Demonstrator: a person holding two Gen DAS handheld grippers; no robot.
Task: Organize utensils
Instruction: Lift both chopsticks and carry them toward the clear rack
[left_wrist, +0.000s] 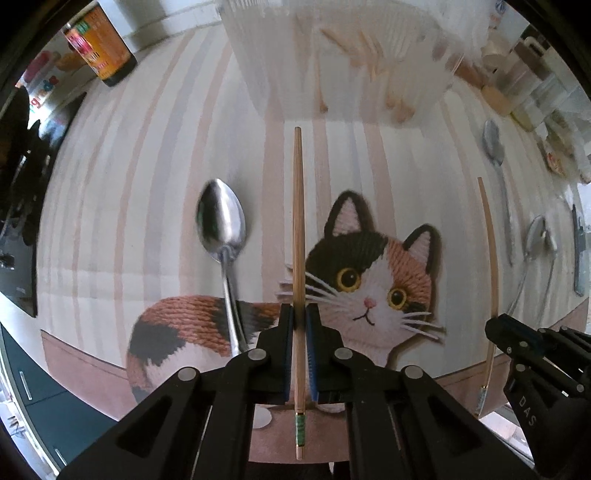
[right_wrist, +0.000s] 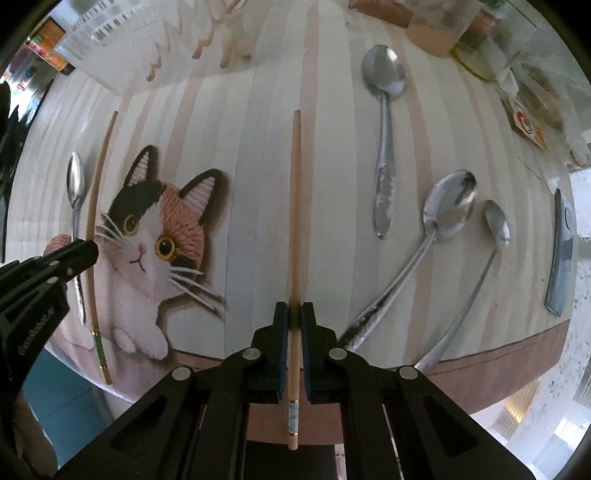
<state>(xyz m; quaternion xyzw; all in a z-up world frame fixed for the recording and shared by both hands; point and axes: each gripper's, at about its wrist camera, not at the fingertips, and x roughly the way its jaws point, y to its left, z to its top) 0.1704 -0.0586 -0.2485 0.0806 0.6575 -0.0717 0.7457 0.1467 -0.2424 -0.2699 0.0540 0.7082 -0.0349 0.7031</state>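
- The surface is a pale mat (left_wrist: 155, 177) with grey and pinkish stripes running away from the cameras, a brown band along its near edge and a printed calico cat (left_wrist: 369, 288) looking up from it.
- At the far left of the left wrist view a dark bottle with an orange label (left_wrist: 101, 44) stands at the mat's back corner; past it the room is dim and blurred.
- A steel spoon (left_wrist: 223, 236) lies bowl-up on the stripes, its handle crossing the cat's tail, just left of the left gripper (left_wrist: 300, 314).
- The left gripper is closed on a chopstick with a green band (left_wrist: 298, 229); the pads press both sides and the stick points toward the back of the mat.
- Behind it stands a clear ribbed holder (left_wrist: 332, 62) with several pale sticks inside.
- The right gripper (right_wrist: 294, 314) is pinched tight on a chopstick with a bluish band (right_wrist: 295, 206), over bare stripes right of the cat.
- Right of that, a short spoon (right_wrist: 384, 122) lies alone; a large spoon (right_wrist: 443, 210) and a slimmer spoon (right_wrist: 495, 225) lie side by side, handles reaching the brown band.
- A grey flat bar (right_wrist: 561, 254) lies at the mat's right edge.
- Along the back right, jars and packets (right_wrist: 480, 40) crowd the mat's edge; beyond it shows a speckled countertop (right_wrist: 580, 332).
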